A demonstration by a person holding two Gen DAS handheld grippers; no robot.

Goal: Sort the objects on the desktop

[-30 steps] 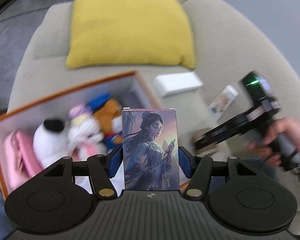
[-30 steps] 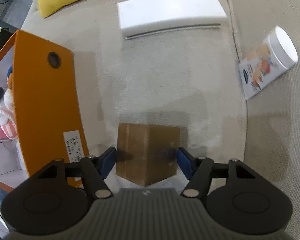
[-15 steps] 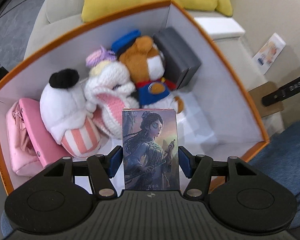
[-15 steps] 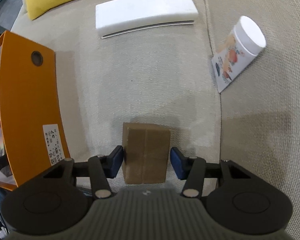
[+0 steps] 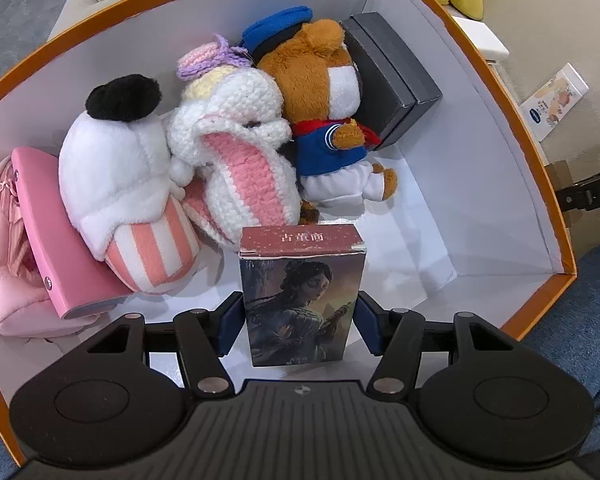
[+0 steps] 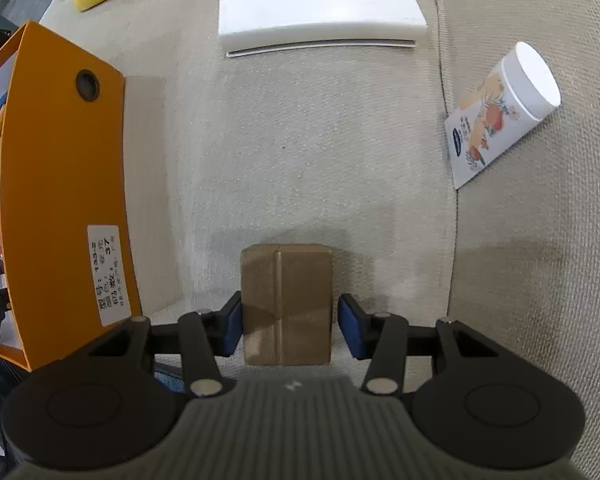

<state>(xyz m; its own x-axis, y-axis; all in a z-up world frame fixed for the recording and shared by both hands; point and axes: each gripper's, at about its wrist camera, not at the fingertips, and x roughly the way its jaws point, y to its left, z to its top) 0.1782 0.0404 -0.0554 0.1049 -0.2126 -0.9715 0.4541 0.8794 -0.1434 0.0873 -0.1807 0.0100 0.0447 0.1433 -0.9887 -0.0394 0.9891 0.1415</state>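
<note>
Inside the orange cardboard box (image 5: 512, 92), near fuzzy plush toys (image 5: 228, 136), the left gripper (image 5: 298, 324) clamps a glossy card box (image 5: 302, 288). Beside the orange box, the right gripper (image 6: 288, 330), closing, straddles a matte brown carton (image 6: 286, 300), perhaps touching one pad.

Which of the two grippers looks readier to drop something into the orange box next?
The left gripper. It already holds the card box inside the orange box, just in front of the plush toys. The right gripper is outside on the sofa, its jaws closing around the cardboard box, not yet gripping it.
</note>
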